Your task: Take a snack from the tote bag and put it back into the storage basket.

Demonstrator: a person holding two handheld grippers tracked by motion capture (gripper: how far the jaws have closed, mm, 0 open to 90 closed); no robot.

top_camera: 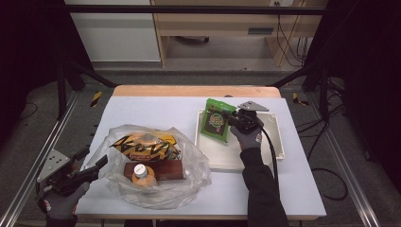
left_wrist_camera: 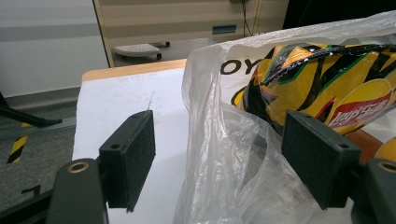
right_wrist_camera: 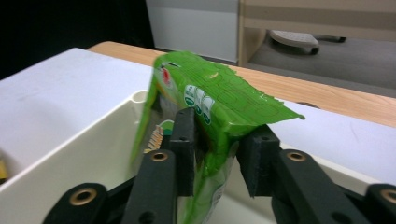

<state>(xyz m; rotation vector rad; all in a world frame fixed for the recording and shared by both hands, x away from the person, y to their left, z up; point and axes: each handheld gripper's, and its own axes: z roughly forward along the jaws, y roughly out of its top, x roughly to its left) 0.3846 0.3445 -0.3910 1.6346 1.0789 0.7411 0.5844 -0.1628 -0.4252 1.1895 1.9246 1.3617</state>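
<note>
Right gripper view shows my right tongs (right_wrist_camera: 215,154) loosely around the green packet (right_wrist_camera: 210,102) over the white tray (top_camera: 279,142); it could topple outside. Left tongs (left_wrist_camera: 224,158) gape at the plastic bag (left_wrist_camera: 219,154).

A grey floor (top_camera: 213,75) stretches behind the bench (top_camera: 198,91) across the upper frame. A light wooden cabinet (top_camera: 213,23) stands at top centre, a white panel (top_camera: 116,33) at upper left, and black cables (top_camera: 288,42) hang at upper right.
</note>
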